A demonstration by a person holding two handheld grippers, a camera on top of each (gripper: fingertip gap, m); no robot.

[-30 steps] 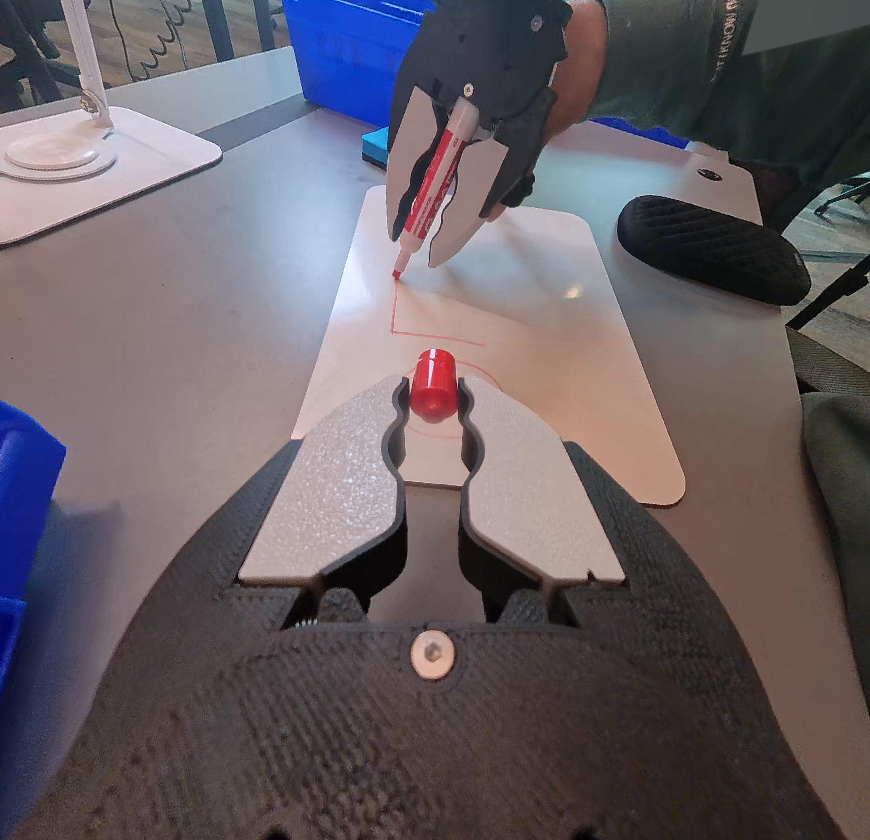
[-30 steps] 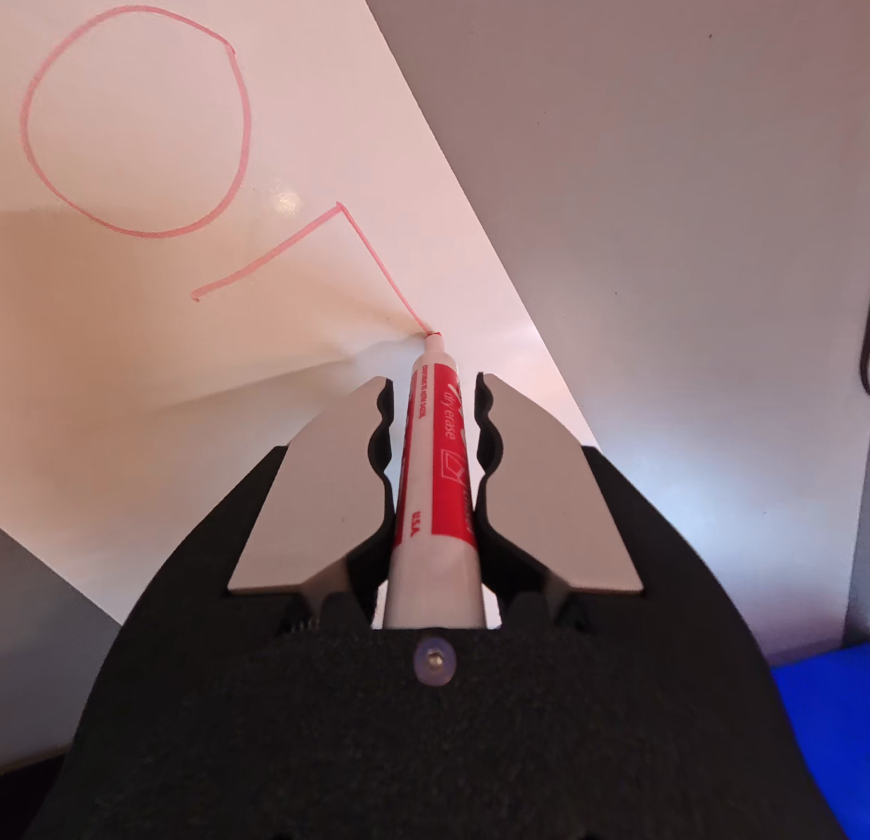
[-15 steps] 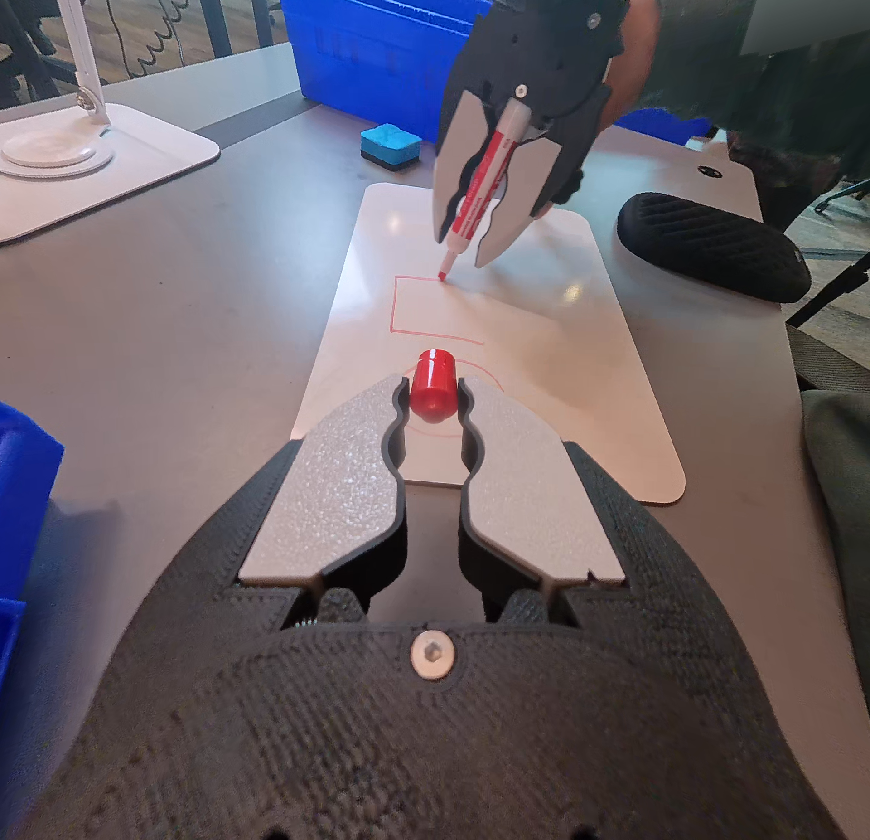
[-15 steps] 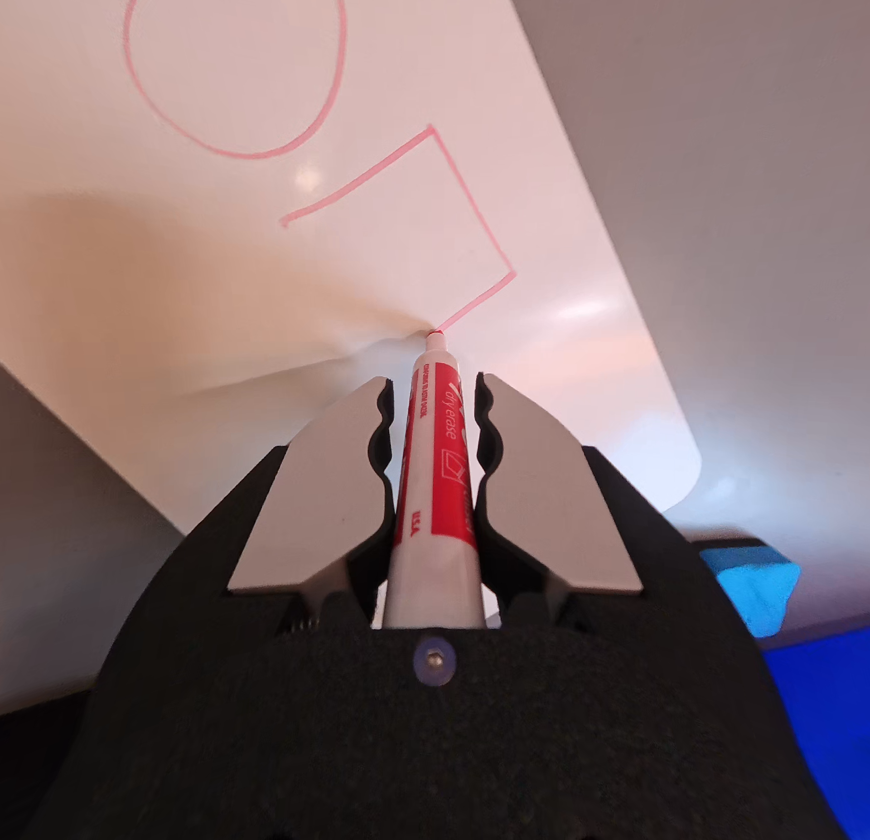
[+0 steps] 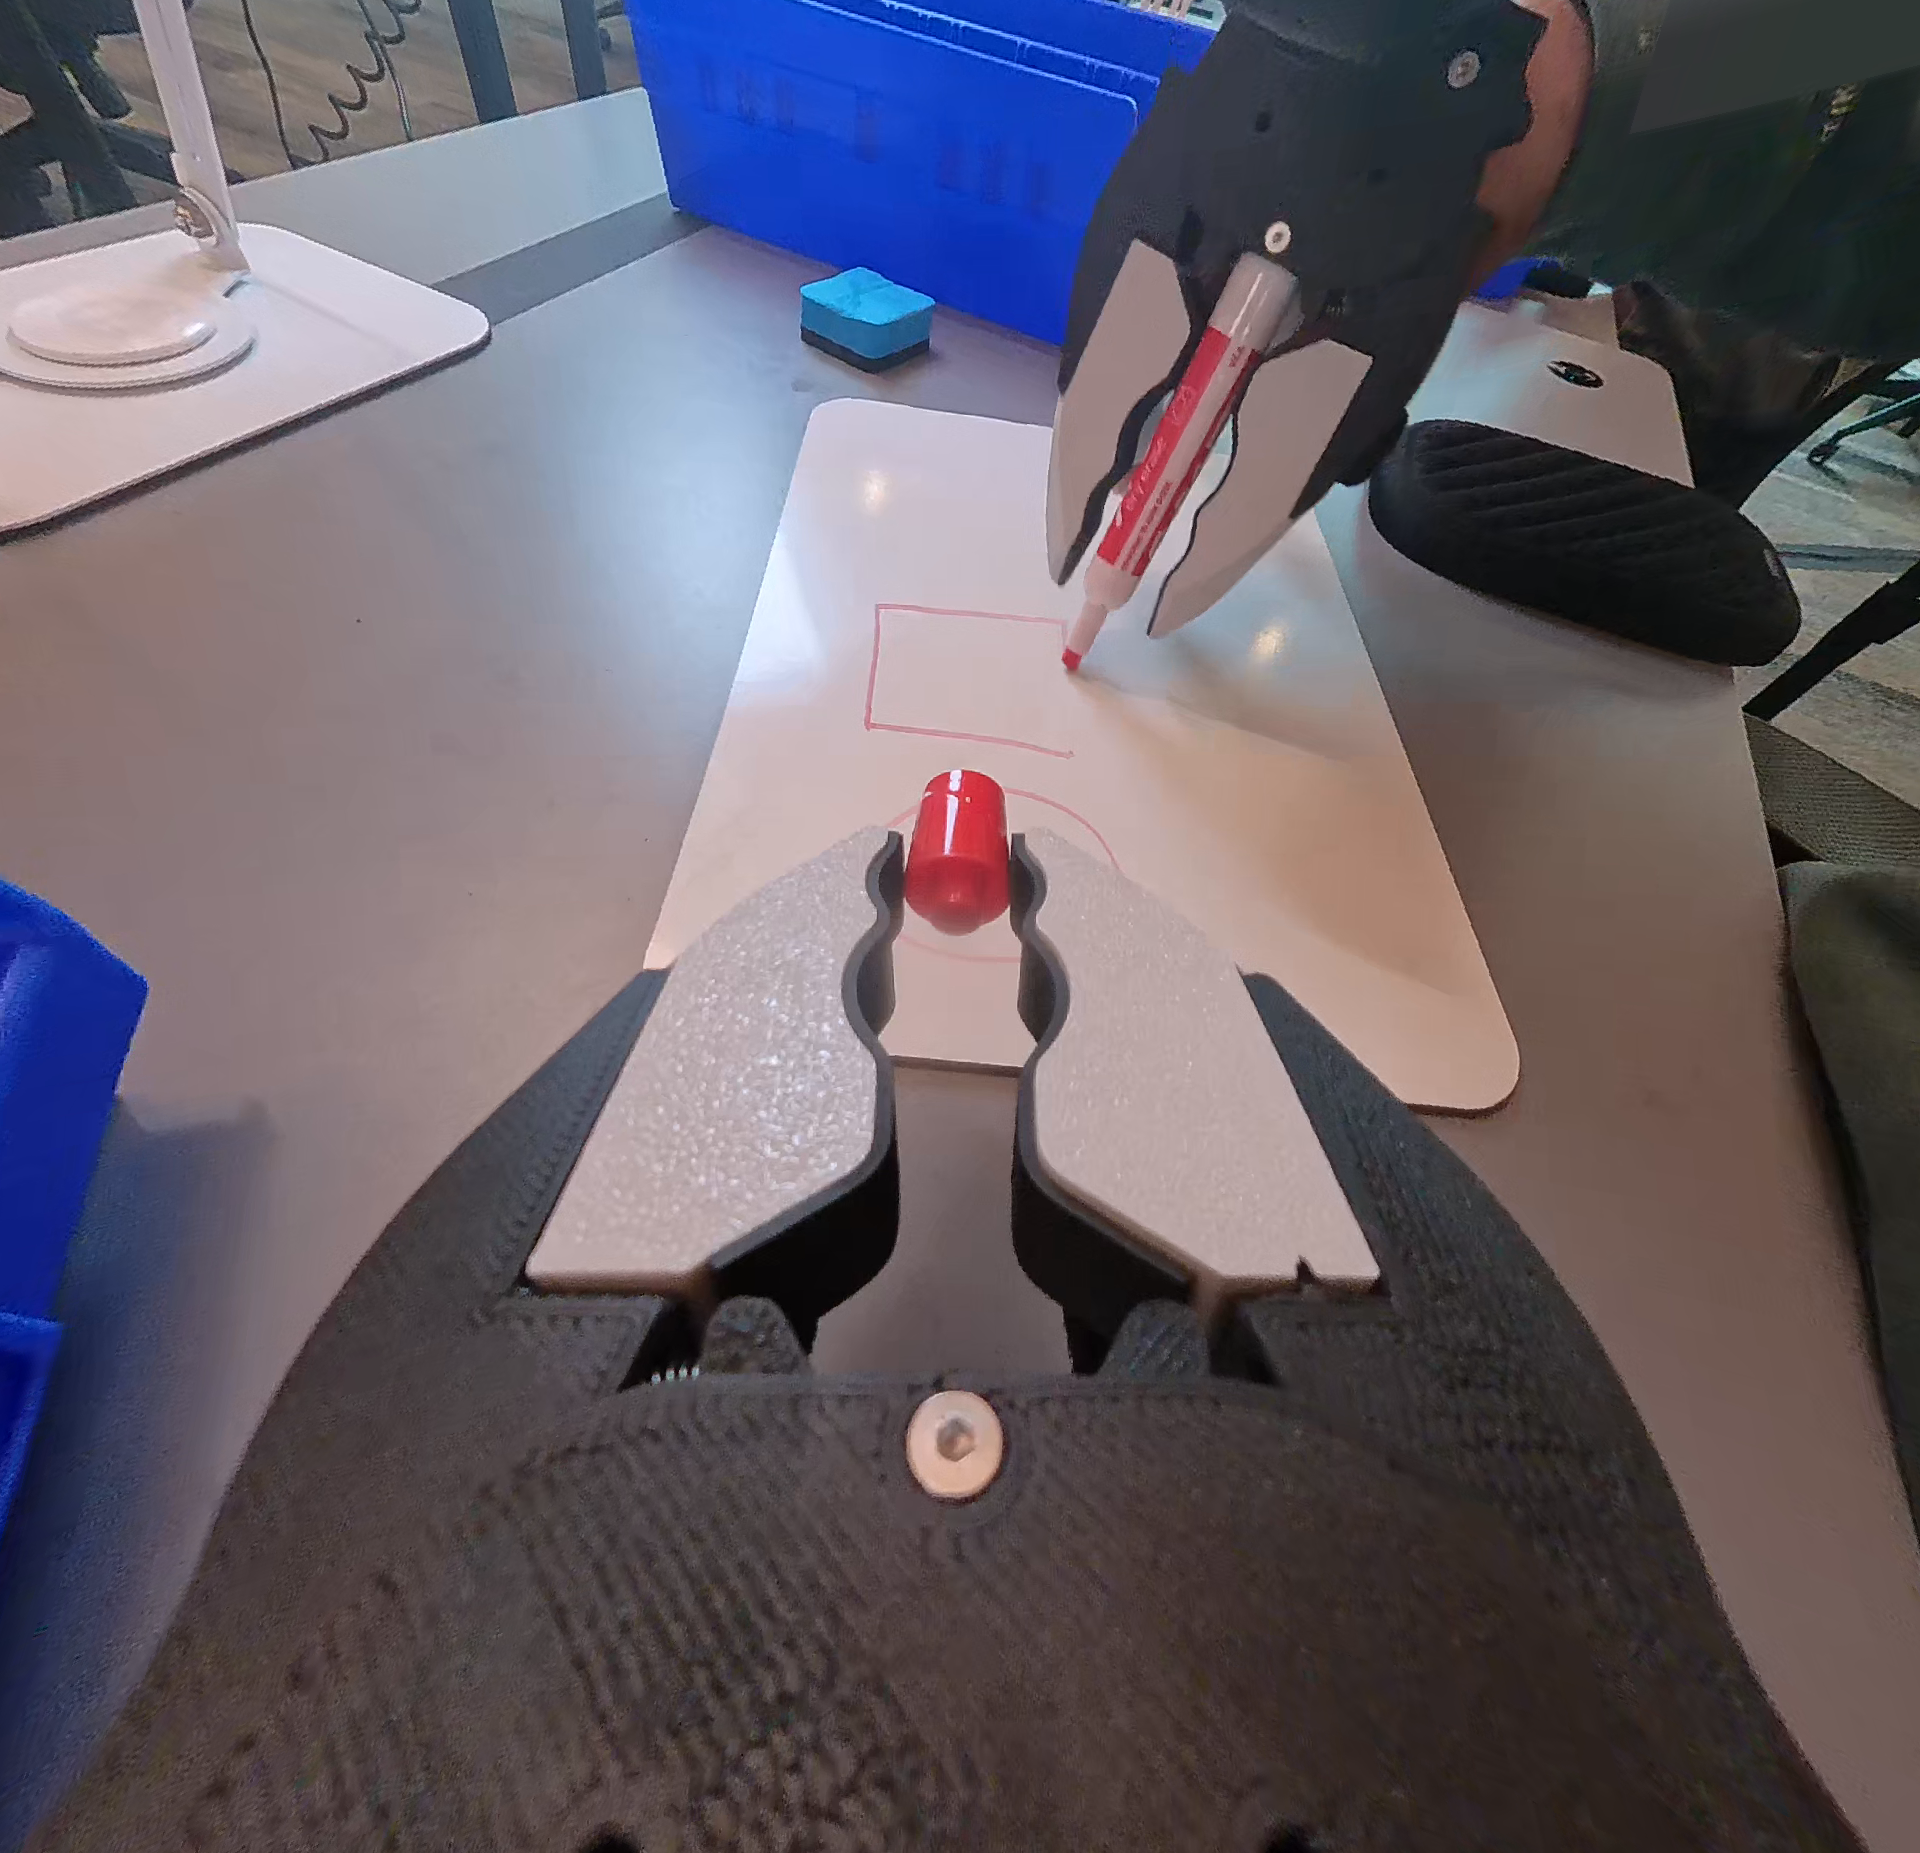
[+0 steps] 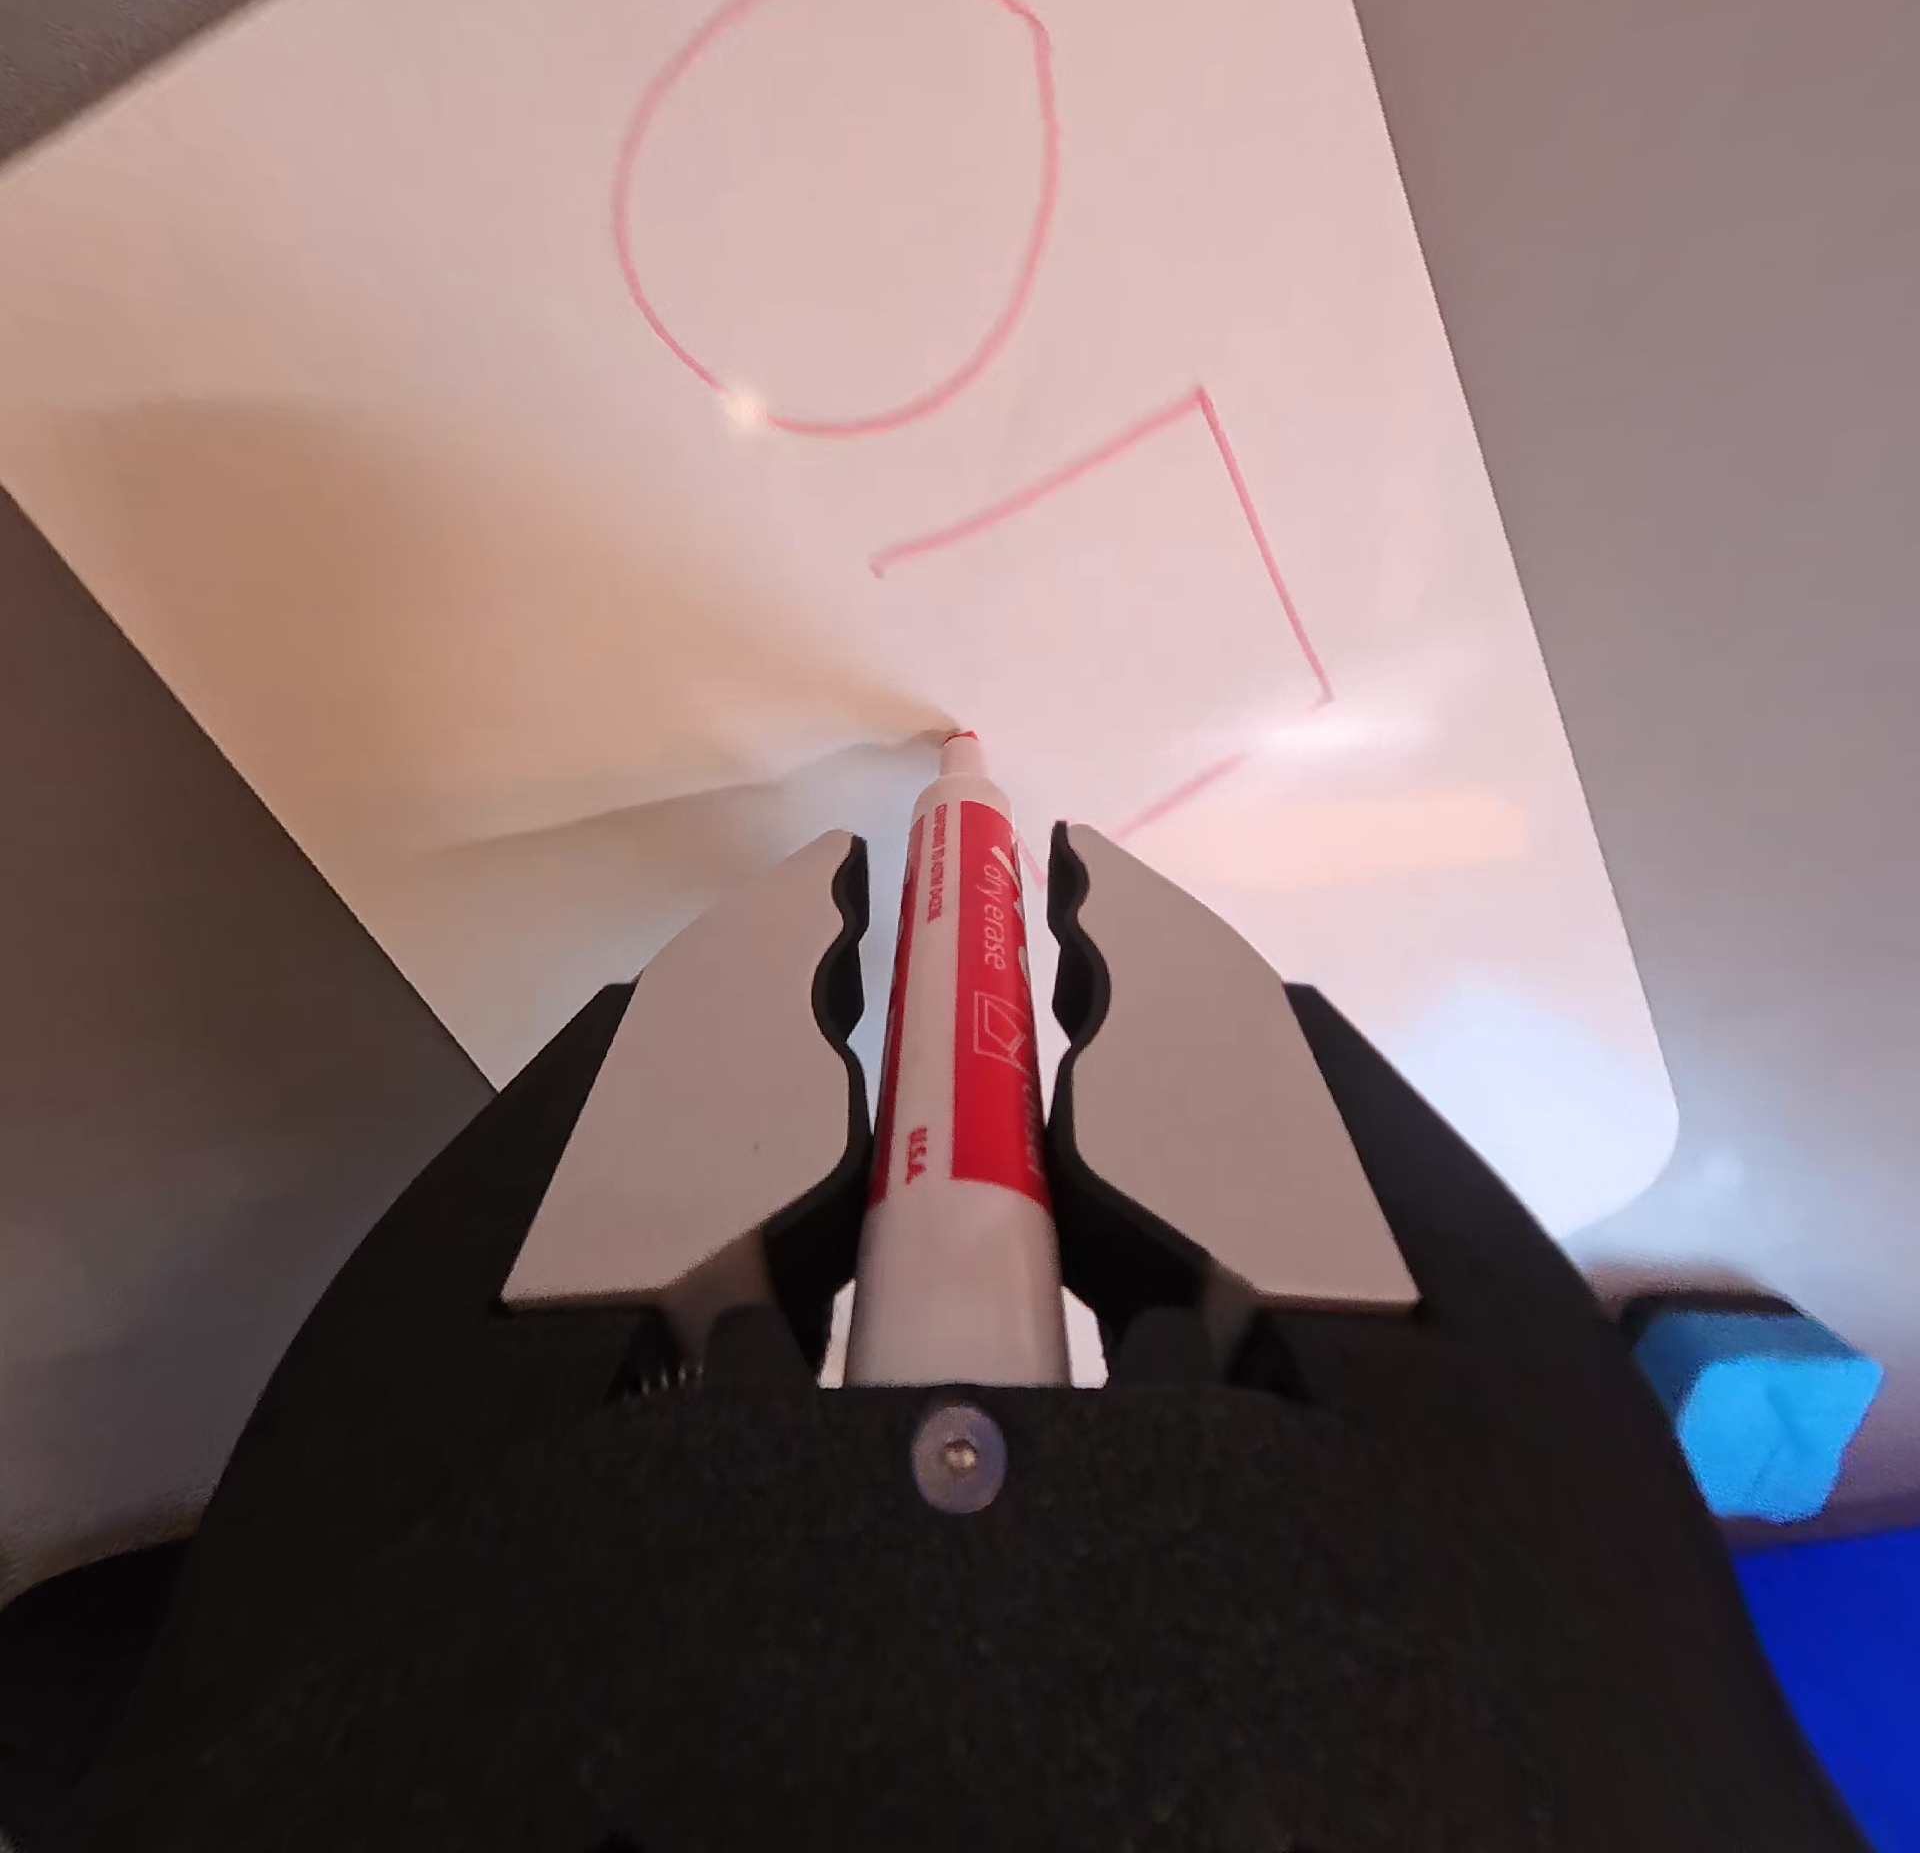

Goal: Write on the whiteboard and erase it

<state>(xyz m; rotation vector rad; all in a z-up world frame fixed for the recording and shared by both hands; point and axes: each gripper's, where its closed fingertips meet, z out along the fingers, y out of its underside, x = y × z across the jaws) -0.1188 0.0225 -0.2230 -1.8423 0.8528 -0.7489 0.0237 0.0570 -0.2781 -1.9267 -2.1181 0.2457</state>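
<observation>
Right tool [image 6: 956,847] clamping one marker [image 6: 961,1055], left tool [image 5: 951,853] pinching one cap [image 5: 954,858], whiteboard [image 5: 1299,868] seemingly bearing two shapes.

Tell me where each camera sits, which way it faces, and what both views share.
Left wrist view: on the left gripper, low over the table, facing along the whiteboard; shows its own fingers gripping the red cap.
Right wrist view: on the right gripper, angled down; shows its fingers clamping the marker.
Shared: whiteboard, red square, circle, blue eraser, marker.
</observation>
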